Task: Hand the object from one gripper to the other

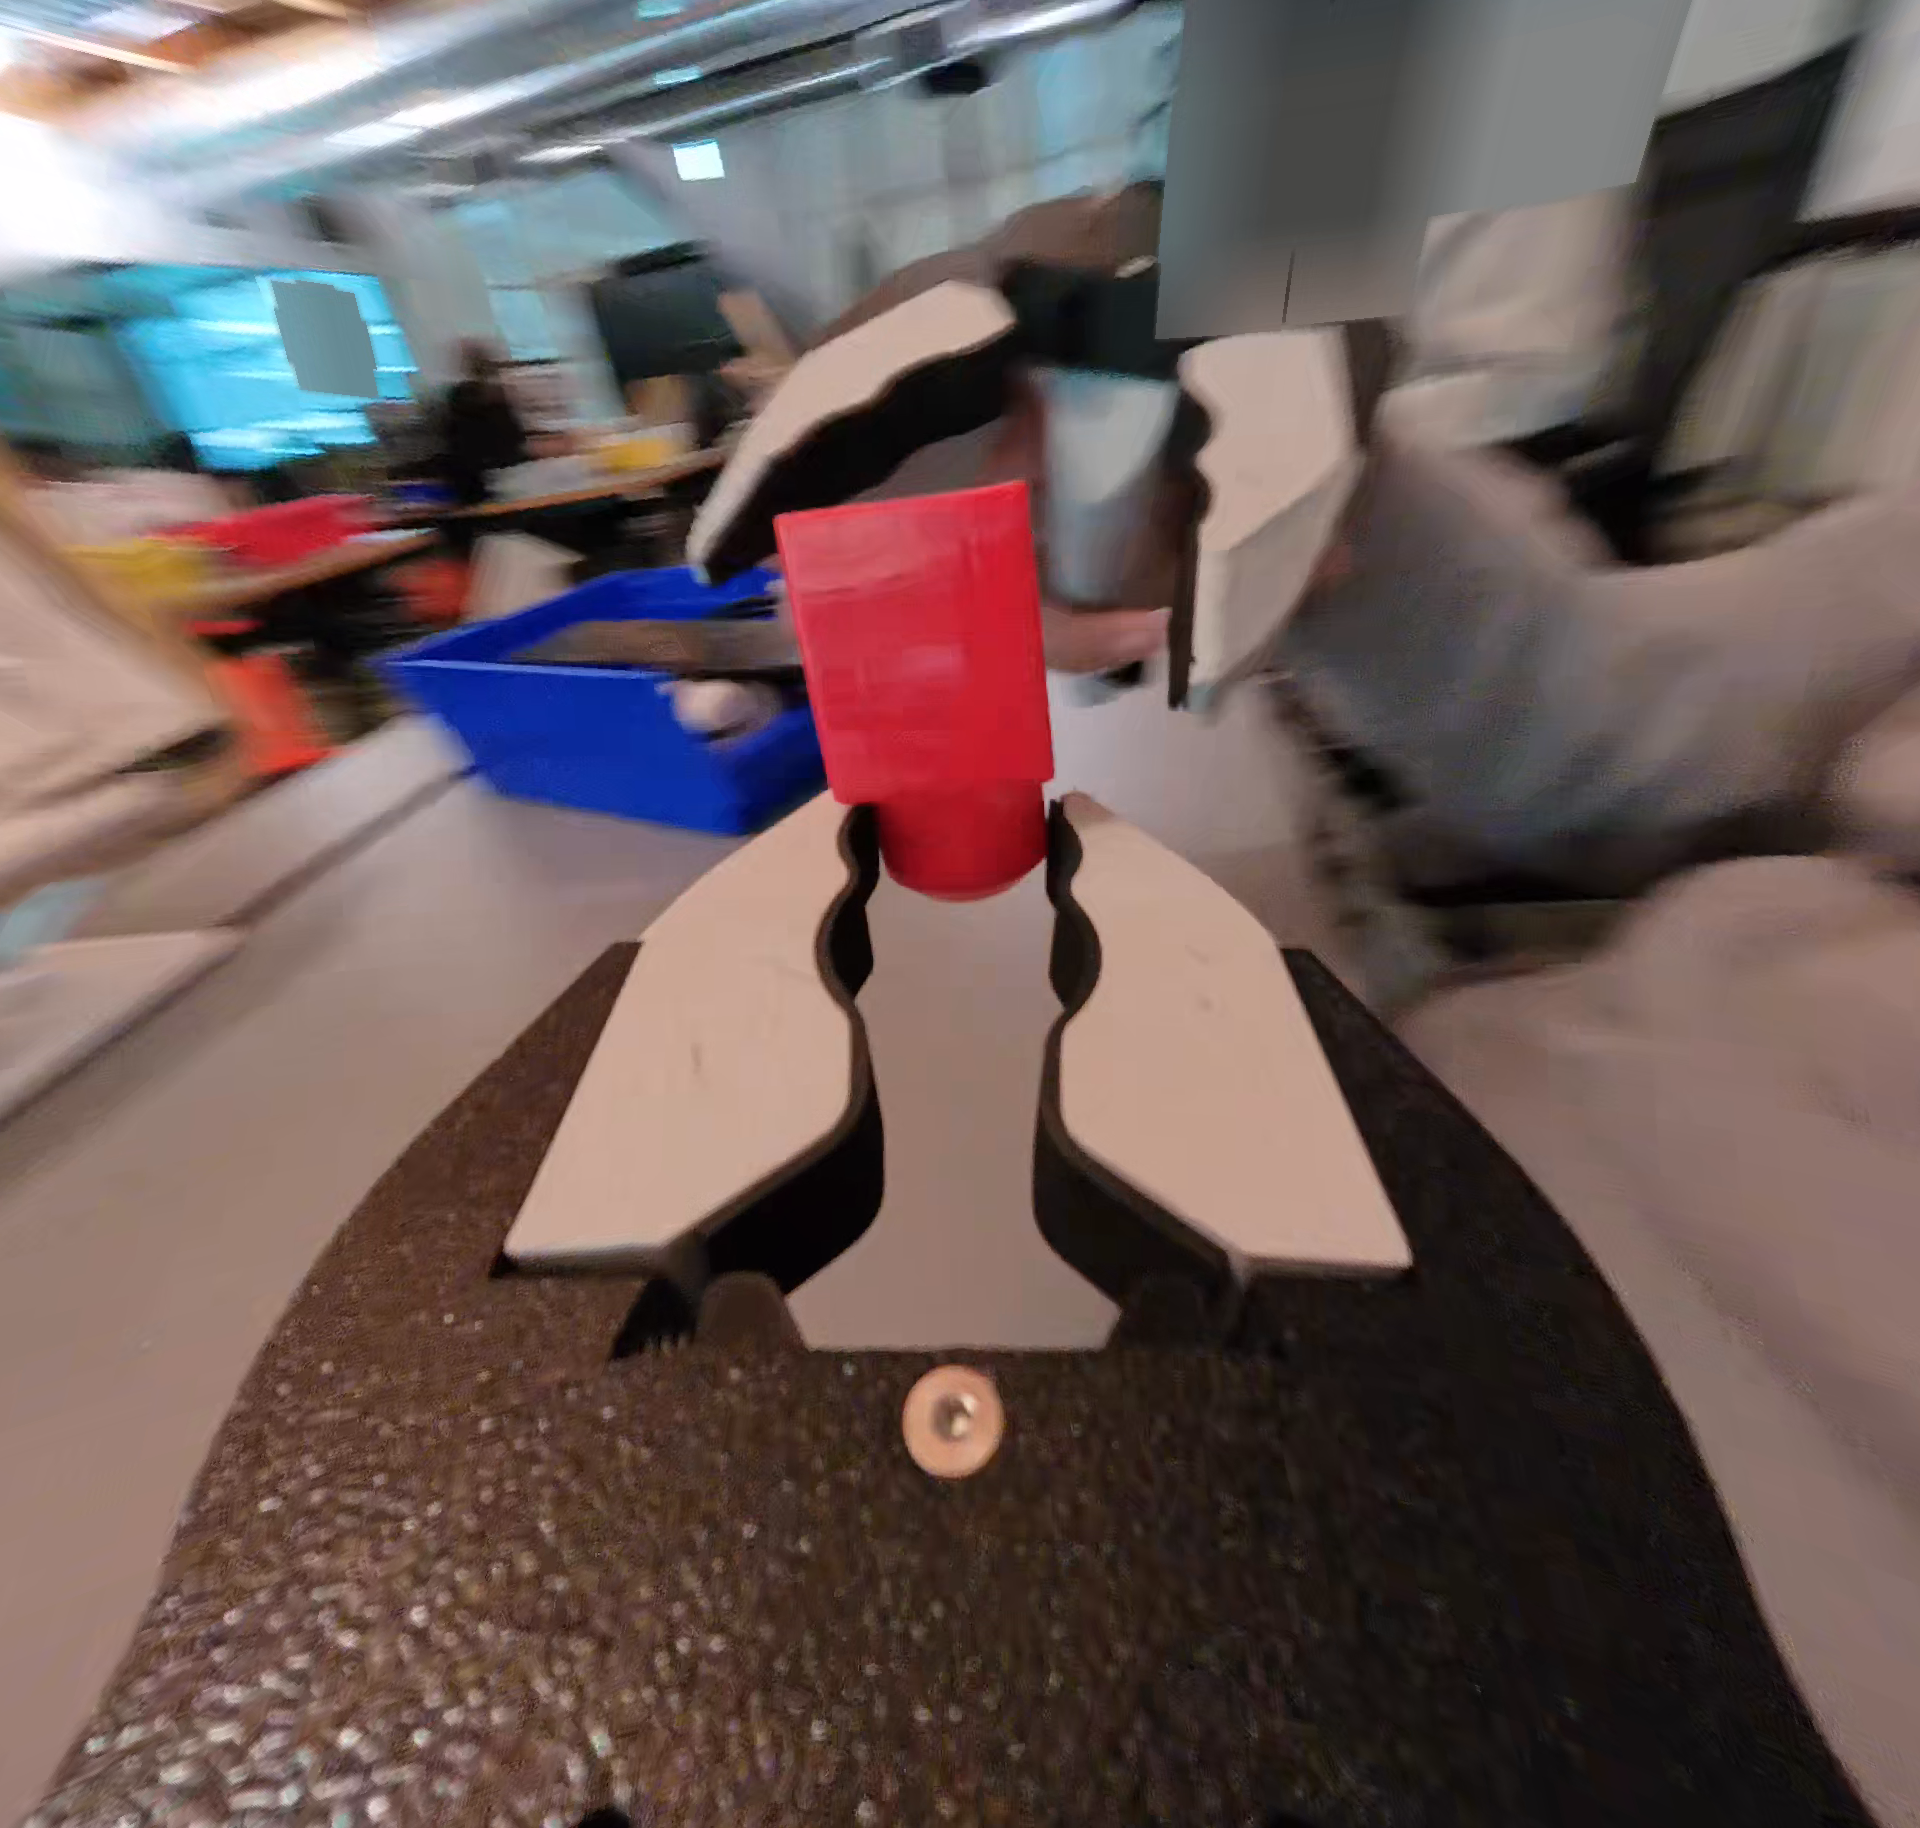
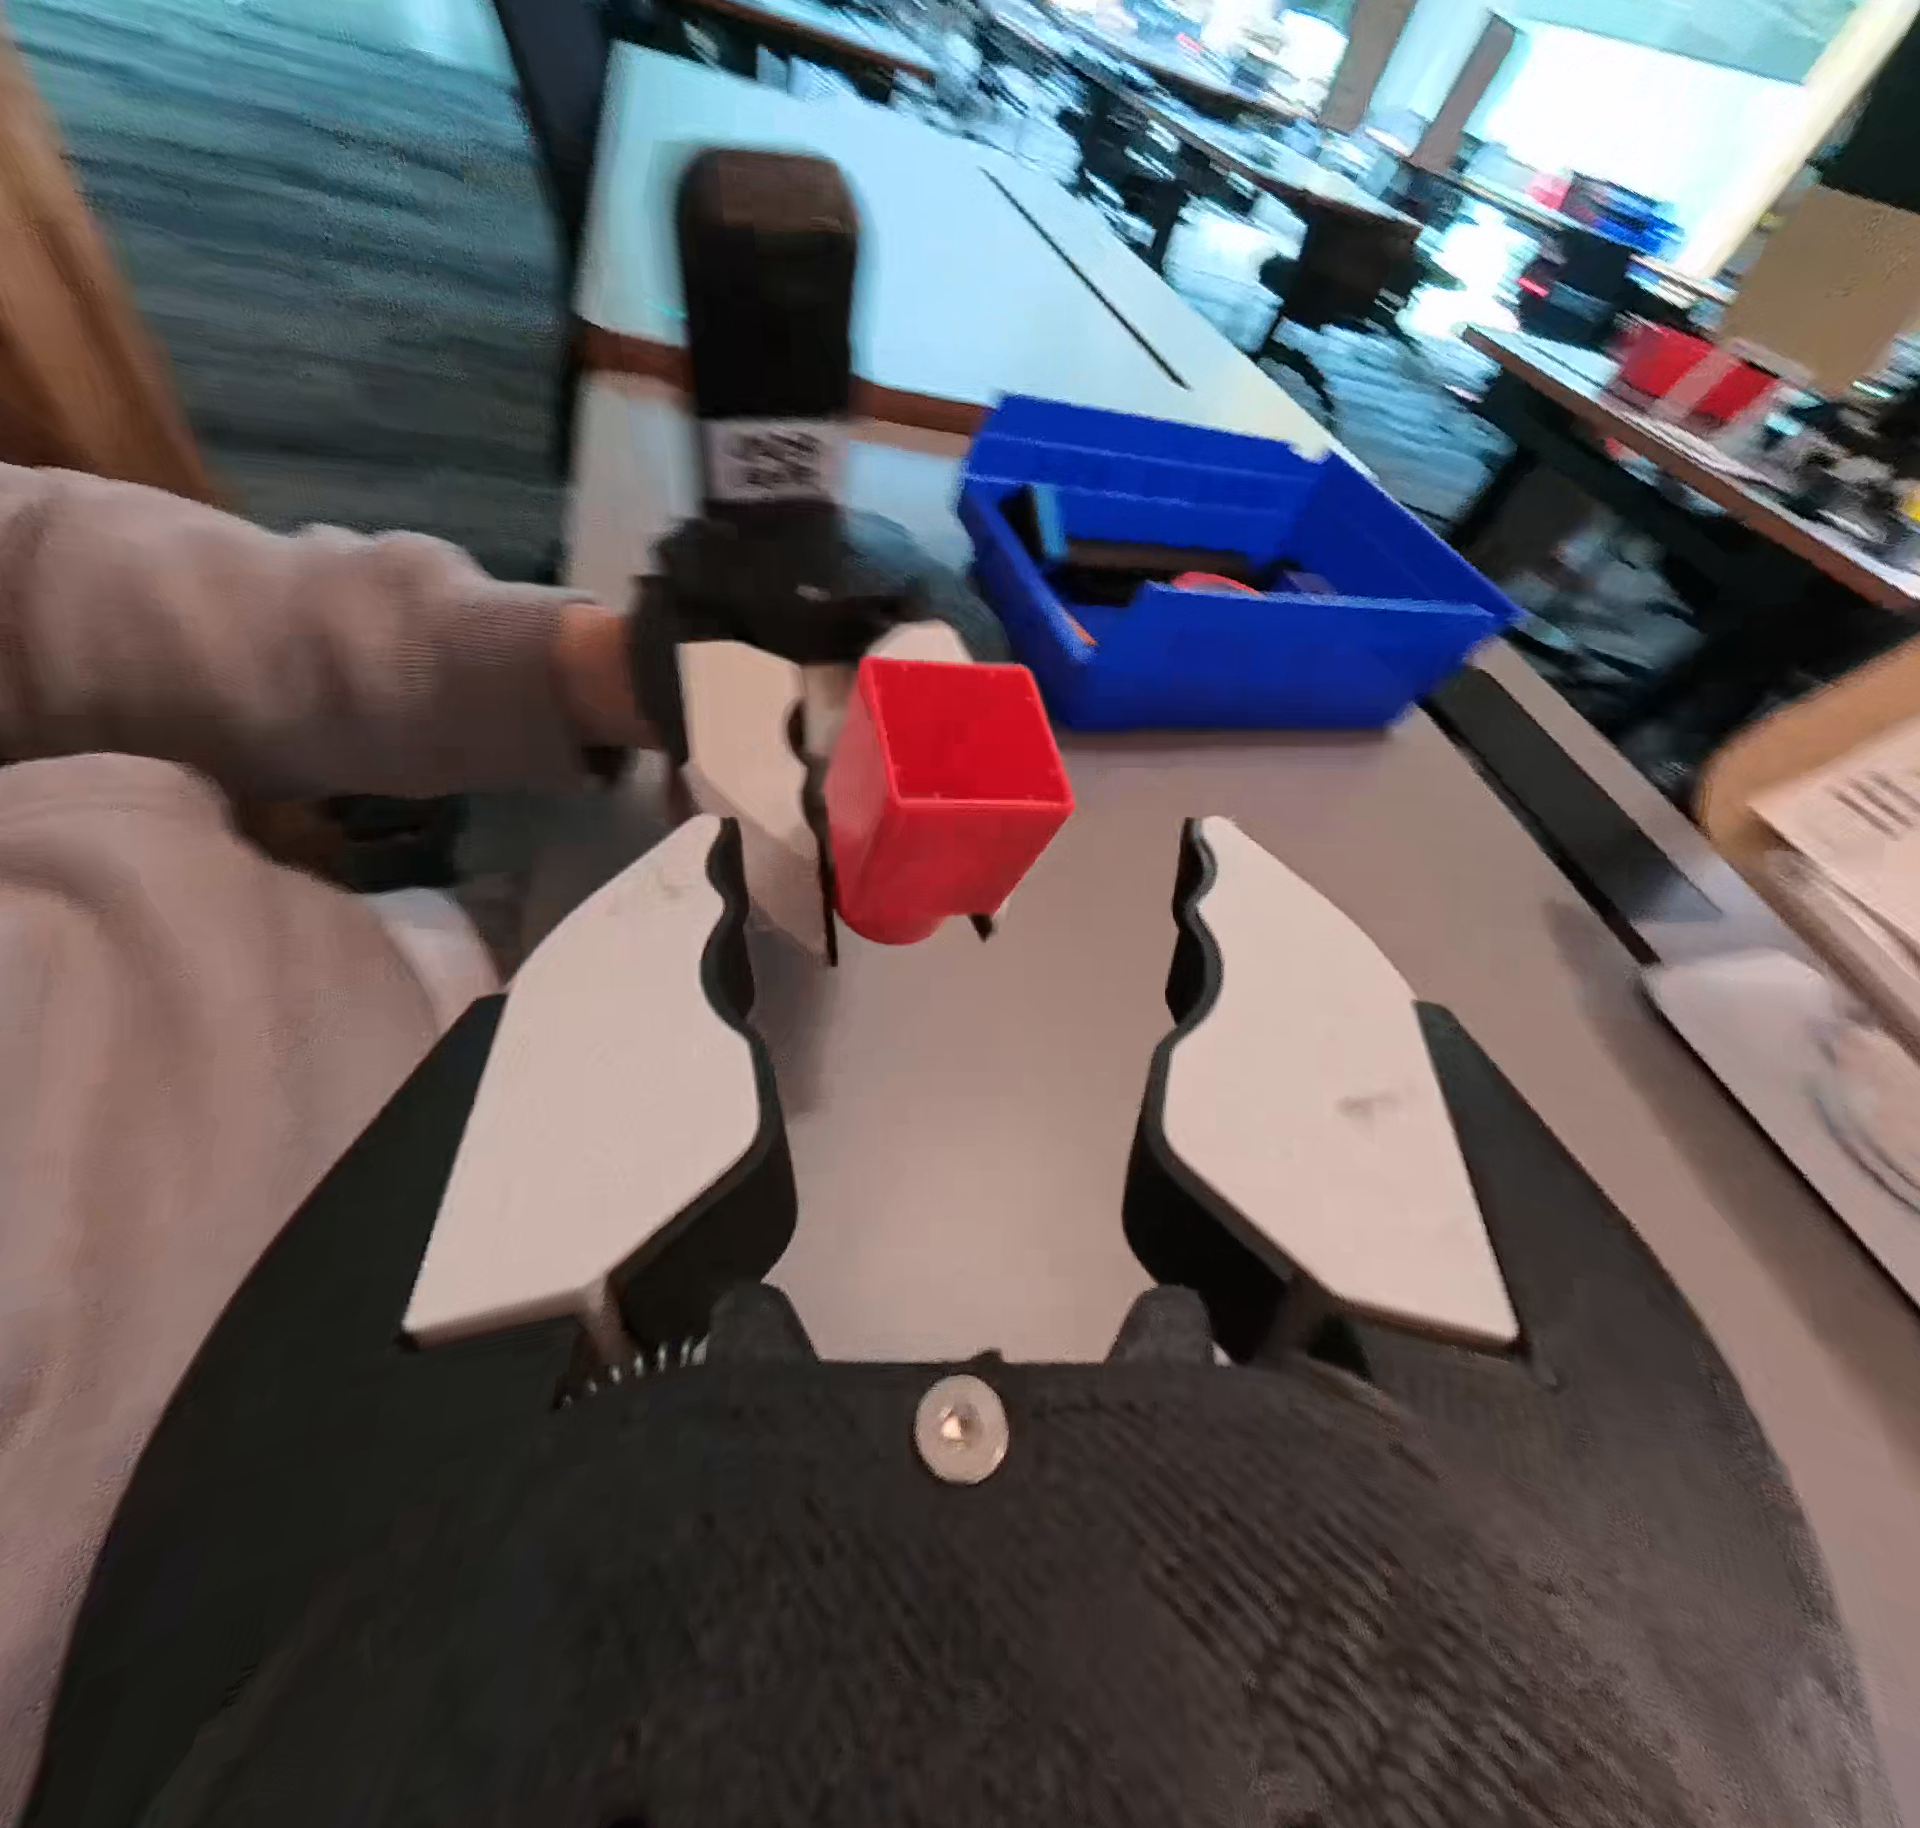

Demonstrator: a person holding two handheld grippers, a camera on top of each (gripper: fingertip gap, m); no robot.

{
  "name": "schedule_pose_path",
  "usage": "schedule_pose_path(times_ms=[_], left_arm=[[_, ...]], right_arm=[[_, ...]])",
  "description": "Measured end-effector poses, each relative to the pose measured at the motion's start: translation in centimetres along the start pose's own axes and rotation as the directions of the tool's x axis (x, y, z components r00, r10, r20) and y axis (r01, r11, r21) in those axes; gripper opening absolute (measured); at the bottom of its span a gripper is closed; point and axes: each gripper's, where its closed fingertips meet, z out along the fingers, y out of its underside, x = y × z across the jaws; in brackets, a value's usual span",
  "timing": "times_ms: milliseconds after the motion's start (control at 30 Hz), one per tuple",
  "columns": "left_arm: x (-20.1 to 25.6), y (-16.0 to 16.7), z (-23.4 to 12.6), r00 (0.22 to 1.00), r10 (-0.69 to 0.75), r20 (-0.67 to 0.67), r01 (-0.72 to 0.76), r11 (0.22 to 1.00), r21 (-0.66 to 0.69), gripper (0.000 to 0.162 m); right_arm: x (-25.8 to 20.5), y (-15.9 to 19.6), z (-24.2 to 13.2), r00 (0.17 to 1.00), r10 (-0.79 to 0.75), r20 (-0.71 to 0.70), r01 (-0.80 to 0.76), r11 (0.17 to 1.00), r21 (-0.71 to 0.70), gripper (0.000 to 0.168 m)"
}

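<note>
A red plastic piece [image 1: 920, 656] has a square hollow body and a round stub at its lower end. My left gripper [image 1: 958, 833] is shut on the stub and holds the piece upright above the grey table [image 1: 312, 999]. My right gripper [image 1: 935, 573] shows behind the piece in the left wrist view, jaws wide apart on either side of its top, not touching it. In the right wrist view my right gripper [image 2: 961, 843] is open, and the red piece [image 2: 945, 802] sits just ahead of its fingertips, held by the left gripper [image 2: 902, 921] from the left.
A blue bin [image 2: 1226, 651] holding dark items stands on the table [image 2: 1351, 947] behind the grippers; it also shows in the left wrist view [image 1: 613, 729]. Papers [image 2: 1849, 864] lie at the right edge. A person's grey sleeve [image 2: 260, 635] reaches in from the left.
</note>
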Motion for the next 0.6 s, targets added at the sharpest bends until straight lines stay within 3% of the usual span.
schedule_pose_path(times_ms=[100,200,433,533,600], left_arm=[[3.1,0.0,-0.9,0.952,-0.131,-0.278,0.137,0.991,0.002,0.030],[4.7,-0.3,-1.4,0.907,-0.136,-0.398,0.167,0.985,0.043,0.030],[7.5,-0.2,-2.0,0.785,-0.208,-0.584,0.254,0.967,-0.004,0.030],[8.7,0.0,-2.1,0.738,-0.223,-0.637,0.259,0.965,-0.037,0.030],[8.8,0.2,-2.0,0.738,-0.217,-0.639,0.253,0.967,-0.037,0.030]], right_arm=[[-3.2,-1.0,-0.3,0.971,0.045,0.233,-0.069,0.993,0.092,0.077],[-5.2,-1.7,0.1,0.930,0.062,0.363,-0.116,0.985,0.130,0.076],[-7.4,-1.0,0.1,0.894,-0.088,0.439,0.005,0.982,0.187,0.071],[-7.7,-1.1,0.3,0.886,-0.095,0.453,0.004,0.980,0.198,0.051],[-7.7,-1.0,0.5,0.881,-0.071,0.467,-0.015,0.984,0.178,0.051]])
